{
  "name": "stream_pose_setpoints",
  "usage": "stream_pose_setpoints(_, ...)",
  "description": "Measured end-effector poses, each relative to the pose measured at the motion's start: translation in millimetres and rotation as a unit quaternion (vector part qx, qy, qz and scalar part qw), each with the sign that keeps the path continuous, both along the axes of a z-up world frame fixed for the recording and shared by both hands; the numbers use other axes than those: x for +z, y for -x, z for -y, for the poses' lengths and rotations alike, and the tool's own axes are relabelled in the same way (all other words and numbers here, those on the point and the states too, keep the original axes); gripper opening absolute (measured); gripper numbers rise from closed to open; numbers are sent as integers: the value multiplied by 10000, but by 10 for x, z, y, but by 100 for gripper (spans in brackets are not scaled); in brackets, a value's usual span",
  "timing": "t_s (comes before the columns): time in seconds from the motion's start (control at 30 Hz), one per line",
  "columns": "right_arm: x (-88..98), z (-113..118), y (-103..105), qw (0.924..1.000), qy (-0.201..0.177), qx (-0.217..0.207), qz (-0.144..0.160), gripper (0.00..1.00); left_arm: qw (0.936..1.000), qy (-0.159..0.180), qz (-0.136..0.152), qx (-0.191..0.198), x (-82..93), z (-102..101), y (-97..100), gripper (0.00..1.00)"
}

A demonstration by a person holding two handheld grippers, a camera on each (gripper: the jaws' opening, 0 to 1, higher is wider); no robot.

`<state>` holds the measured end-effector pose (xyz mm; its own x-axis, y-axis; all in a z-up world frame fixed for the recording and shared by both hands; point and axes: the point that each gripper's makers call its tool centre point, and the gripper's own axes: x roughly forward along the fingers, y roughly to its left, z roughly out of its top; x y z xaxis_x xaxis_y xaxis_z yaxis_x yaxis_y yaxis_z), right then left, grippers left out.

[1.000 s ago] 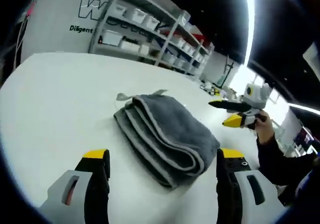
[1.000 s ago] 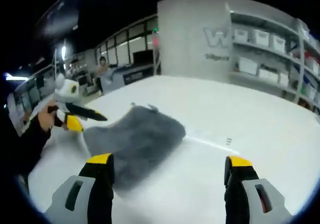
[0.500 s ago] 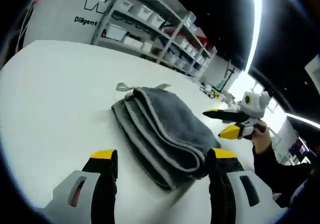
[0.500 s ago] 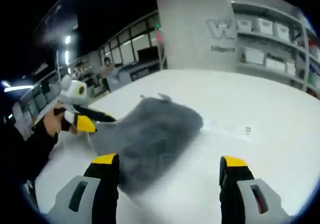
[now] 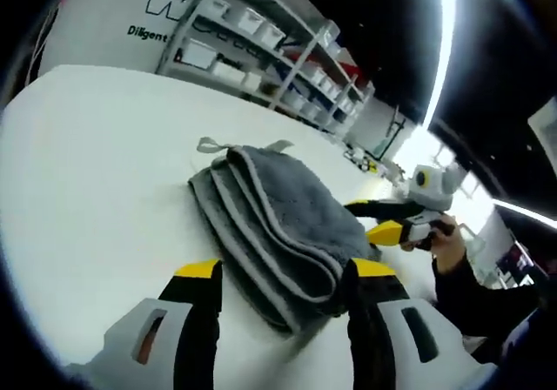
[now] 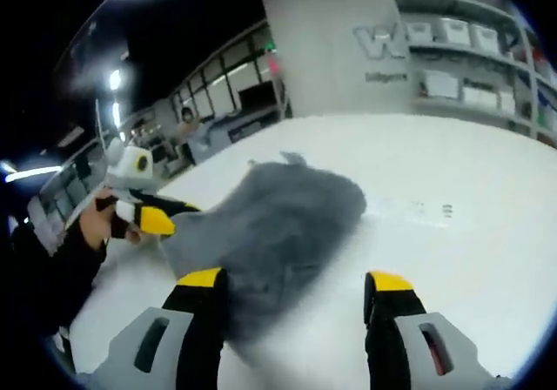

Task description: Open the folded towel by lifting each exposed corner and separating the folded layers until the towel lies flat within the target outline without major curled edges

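Two grippers frame what we see, and both reach toward the same folded grey terry towel (image 5: 278, 229) lying on a broad white table (image 5: 96, 172). In the left gripper view, our left gripper (image 5: 283, 277) stands with its black, yellow-tipped jaws apart, one on each side of the towel's near folded end; the layered edges run away from us, and two small light loops stick out at the far corners. We cannot tell whether either jaw touches the cloth. Beyond the towel, on the right, the right gripper (image 5: 370, 220) comes in low over the table just beside the towel's far edge, held by a hand (image 5: 444, 238) in a dark sleeve.

In the right gripper view the towel (image 6: 278, 225) looks blurred and lies ahead between our spread jaws, nearer the left one. The left gripper (image 6: 165, 214) enters from the left, its tip close to the towel's edge. A short dark marking (image 6: 432, 209) shows on the table right of the towel. White shelving with bins (image 5: 252, 46) stands behind.
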<state>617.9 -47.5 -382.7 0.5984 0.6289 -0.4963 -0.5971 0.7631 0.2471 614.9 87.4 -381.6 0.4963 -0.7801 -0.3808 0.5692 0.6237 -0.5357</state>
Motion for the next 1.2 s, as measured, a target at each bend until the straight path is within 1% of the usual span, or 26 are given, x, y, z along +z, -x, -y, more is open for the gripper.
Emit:
stream_pose_setpoints(0.03, 20, 8, -1, 10000, -67, 7, -38, 60, 9999, 146, -34, -5, 34, 2, 13, 53)
stream_pose_setpoints(0.1, 45, 21, 9, 9999, -139, 6, -70, 59, 9995, 299, -22, 43, 92, 12, 52, 52)
stream_pose_setpoints(0.13, 68, 32, 11, 9998, -181, -1, -66, 59, 9993, 363, -30, 74, 107, 23, 101, 51)
stream_pose_setpoints(0.2, 117, 32, 4, 9993, -360, -41, -90, 59, 9990, 425, -42, 132, 124, 32, 116, 49)
stream_pose_setpoints(0.27, 114, 10, 9, 9990, -428, -41, -129, 58, 9991, 405, -66, 142, 99, 58, 141, 48)
stream_pose_setpoints(0.3, 103, -2, 14, 9990, -424, -29, -140, 58, 9994, 305, -82, 157, 49, 74, 162, 49)
stream_pose_setpoints(0.33, 64, -28, 34, 9992, -353, 22, -160, 58, 9994, 280, -103, 147, 30, -18, 14, 49)
stream_pose_setpoints(0.37, 40, -43, 43, 9993, -325, 43, -182, 58, 9995, 271, -138, 121, 7, -14, 13, 49)
stream_pose_setpoints(0.4, 20, -52, 46, 9993, -314, 52, -198, 57, 9994, 281, -180, 90, 0, -43, -53, 49)
stream_pose_setpoints(0.43, 7, -55, 46, 9993, -309, 53, -211, 57, 9994, 272, -193, 81, -8, -39, -53, 48)
stream_pose_setpoints(0.47, -12, -59, 48, 9992, -304, 51, -238, 56, 9995, 247, -204, 70, -33, 15, 25, 48)
stream_pose_setpoints(0.5, -32, -62, 50, 9992, -309, 48, -266, 56, 9995, 210, -237, 48, -57, 35, 52, 47)
stream_pose_setpoints(0.57, -68, -70, 55, 9987, -364, 30, -363, 54, 9994, 195, -280, 6, -84, 52, 78, 43)
stream_pose_setpoints(0.6, -84, -78, 63, 9983, -398, 18, -428, 53, 9992, 192, -339, -14, -100, 0, 0, 41)
stream_pose_setpoints(0.63, -93, -102, 79, 9977, -464, 50, -484, 50, 9992, 170, -357, -22, -123, -5, -17, 40)
stream_pose_setpoints(0.67, -95, -132, 103, 9972, -518, 110, -535, 45, 9992, 131, -388, -24, -150, -31, -60, 39)
stream_pose_setpoints(0.73, -92, -172, 128, 9964, -588, 175, -577, 38, 9992, 113, -378, -22, -162, -44, -77, 37)
stream_pose_setpoints(0.77, -90, -187, 135, 9964, -591, 198, -574, 35, 9992, 115, -385, -17, -159, -53, -85, 36)
stream_pose_setpoints(0.8, -86, -199, 143, 9963, -599, 228, -569, 34, 9992, 95, -379, -25, -162, -37, -47, 33)
stream_pose_setpoints(0.9, -83, -216, 146, 9961, -627, 262, -556, 31, 9992, 126, -367, -105, -143, -77, -142, 25)
stream_pose_setpoints(0.97, -68, -225, 134, 9963, -651, 301, -474, 28, 9996, -39, -243, -116, -153, -110, -214, 23)
stream_pose_setpoints(1.1, -43, -250, 130, 9977, -521, 347, -275, 23, 9997, -154, -109, -160, -125, -130, -263, 18)
stream_pose_setpoints(1.13, -38, -256, 134, 9978, -499, 358, -249, 22, 9997, -190, -60, -164, -127, -90, -203, 17)
stream_pose_setpoints(1.2, -42, -250, 128, 9980, -465, 351, -240, 22, 9996, -241, -11, -176, -124, -84, -201, 15)
